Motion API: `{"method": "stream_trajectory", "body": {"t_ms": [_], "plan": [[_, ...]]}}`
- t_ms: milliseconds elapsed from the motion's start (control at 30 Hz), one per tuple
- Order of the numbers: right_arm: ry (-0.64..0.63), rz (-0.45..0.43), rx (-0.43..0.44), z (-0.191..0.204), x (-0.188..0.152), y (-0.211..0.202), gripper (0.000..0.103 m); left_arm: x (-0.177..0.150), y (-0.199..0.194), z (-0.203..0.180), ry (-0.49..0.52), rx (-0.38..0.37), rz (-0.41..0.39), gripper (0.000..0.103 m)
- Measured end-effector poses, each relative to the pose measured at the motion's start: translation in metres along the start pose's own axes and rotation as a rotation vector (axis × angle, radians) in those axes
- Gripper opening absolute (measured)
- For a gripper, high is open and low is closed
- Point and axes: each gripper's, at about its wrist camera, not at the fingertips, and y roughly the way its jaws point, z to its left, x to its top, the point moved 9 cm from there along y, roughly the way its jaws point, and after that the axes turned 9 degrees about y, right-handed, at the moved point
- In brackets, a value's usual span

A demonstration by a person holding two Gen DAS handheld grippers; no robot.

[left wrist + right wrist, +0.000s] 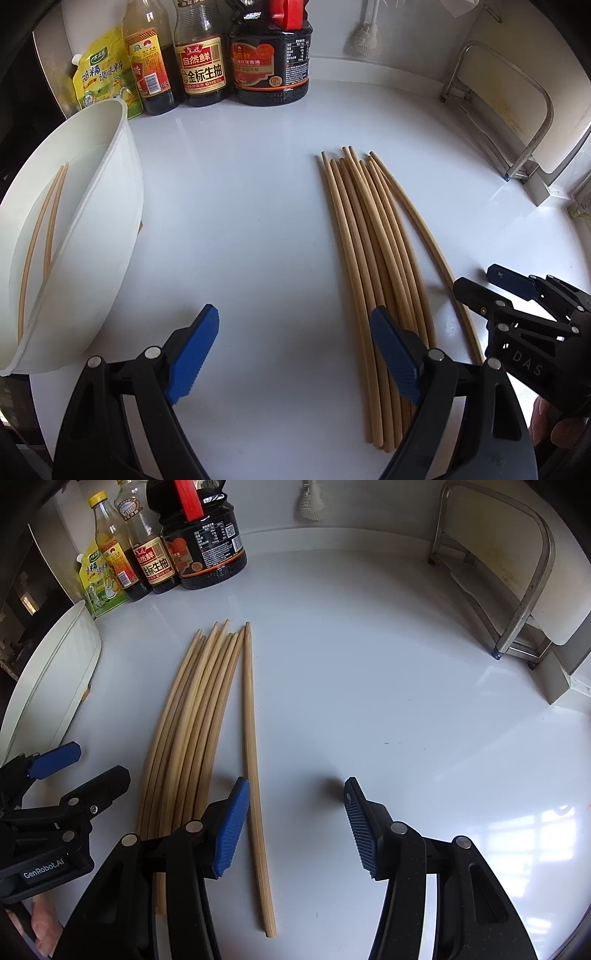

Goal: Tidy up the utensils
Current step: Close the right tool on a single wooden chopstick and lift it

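Several wooden chopsticks point(369, 258) lie side by side on the white counter, also in the right wrist view point(192, 720). One chopstick point(255, 775) lies a little apart on their right and runs just inside the left pad of my right gripper point(295, 827). That gripper is open above it, and no pad touches it. A white tub point(103, 258) on the left is tilted and holds two chopsticks point(40, 240). My left gripper point(295, 354) hangs wide open over bare counter between tub and bundle, its right pad over the bundle's edge.
Sauce bottles point(201, 62) and a yellow seasoning pouch point(99, 74) stand along the back left. A metal rack point(517, 122) stands at the right by the wall, and a white brush point(364, 37) hangs at the back. A hand point(554, 417) holds the right gripper.
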Motion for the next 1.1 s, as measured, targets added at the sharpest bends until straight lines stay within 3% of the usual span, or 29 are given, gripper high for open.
{"method": "stream_trajectory", "body": {"t_ms": [667, 1033, 1100], "plan": [[0.015, -0.009, -0.002, -0.008, 0.004, -0.001, 0.051, -0.01, 0.018, 0.005, 0.007, 0.051, 0.046, 0.088], [-0.087, -0.028, -0.06, 0.005, 0.01, 0.007, 0.051, 0.0, 0.023, 0.011, -0.014, 0.061, 0.035, 0.088], [-0.105, -0.041, -0.054, 0.009, 0.012, 0.01, 0.051, 0.001, 0.024, 0.01, -0.02, 0.042, 0.031, 0.083]]}}
